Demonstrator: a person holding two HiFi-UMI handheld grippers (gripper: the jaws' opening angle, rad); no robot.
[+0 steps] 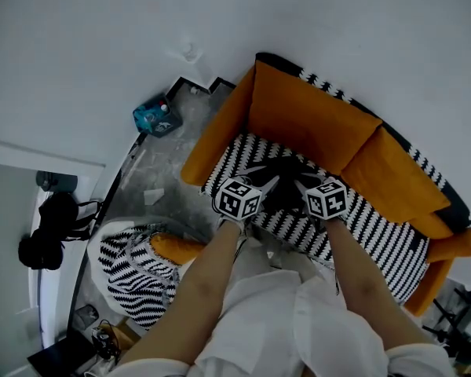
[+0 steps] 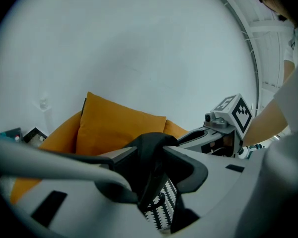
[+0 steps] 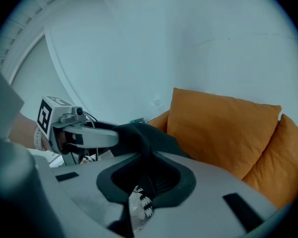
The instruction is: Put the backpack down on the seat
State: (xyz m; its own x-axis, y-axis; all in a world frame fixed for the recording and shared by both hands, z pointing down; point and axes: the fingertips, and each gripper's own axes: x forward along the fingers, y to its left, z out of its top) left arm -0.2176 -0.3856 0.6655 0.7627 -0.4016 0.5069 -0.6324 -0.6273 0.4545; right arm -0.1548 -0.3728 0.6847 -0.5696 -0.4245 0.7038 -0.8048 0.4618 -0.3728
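Observation:
A black backpack (image 1: 283, 177) lies on the black-and-white zigzag seat (image 1: 377, 238) of an orange sofa, between my two grippers. Its dark strap (image 2: 151, 150) hangs between the jaws of my left gripper (image 2: 156, 180), which stand apart with the seat pattern showing through the gap. My right gripper (image 3: 145, 182) is closed on another fold of black backpack fabric (image 3: 141, 133). In the head view the left gripper (image 1: 261, 187) and right gripper (image 1: 304, 187) point at the backpack from either side, just above the seat.
Orange back cushions (image 1: 310, 112) stand behind the seat. On the floor to the left sit a zigzag pouf (image 1: 133, 277) with an orange cushion and a teal box (image 1: 157, 118). A black bag (image 1: 47, 230) hangs at far left. The white wall is close behind.

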